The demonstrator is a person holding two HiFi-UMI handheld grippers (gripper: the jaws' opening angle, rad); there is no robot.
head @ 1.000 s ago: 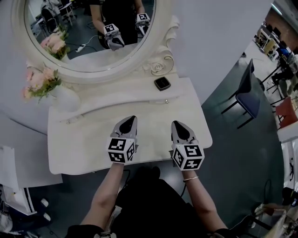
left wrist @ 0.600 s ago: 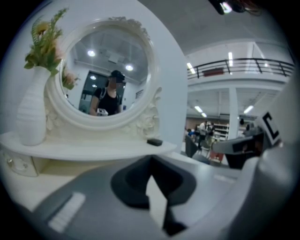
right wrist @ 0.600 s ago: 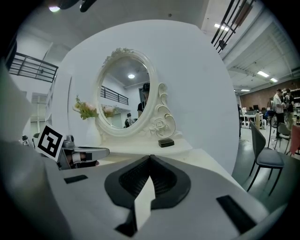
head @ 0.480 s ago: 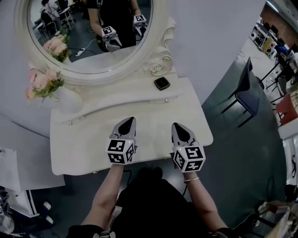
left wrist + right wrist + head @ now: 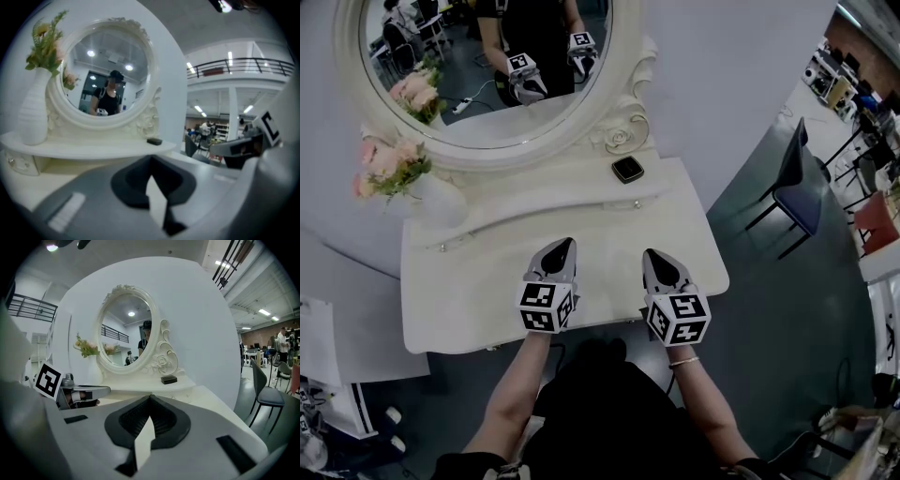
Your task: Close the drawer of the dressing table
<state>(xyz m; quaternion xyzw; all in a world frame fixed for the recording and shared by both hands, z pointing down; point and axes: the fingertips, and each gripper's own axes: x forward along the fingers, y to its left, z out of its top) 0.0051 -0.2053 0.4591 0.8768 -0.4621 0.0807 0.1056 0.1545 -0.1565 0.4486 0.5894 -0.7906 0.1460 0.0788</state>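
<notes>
The white dressing table (image 5: 469, 300) has an oval mirror (image 5: 487, 84) and a low raised shelf (image 5: 544, 192). The shelf's curved drawer front (image 5: 534, 225) carries small knobs (image 5: 441, 246). Whether a drawer stands out I cannot tell. My left gripper (image 5: 563, 244) and right gripper (image 5: 650, 253) hover side by side over the table top and point toward the mirror. Both are shut with nothing between the jaws. The left gripper (image 5: 151, 161) faces the shelf, as does the right gripper (image 5: 150, 397). The mirror reflects both marker cubes.
A white vase of pink flowers (image 5: 427, 197) stands at the shelf's left end and a small black box (image 5: 626, 169) at its right. A dark chair (image 5: 797, 192) stands to the right of the table on the grey floor. White furniture (image 5: 337, 356) sits at the lower left.
</notes>
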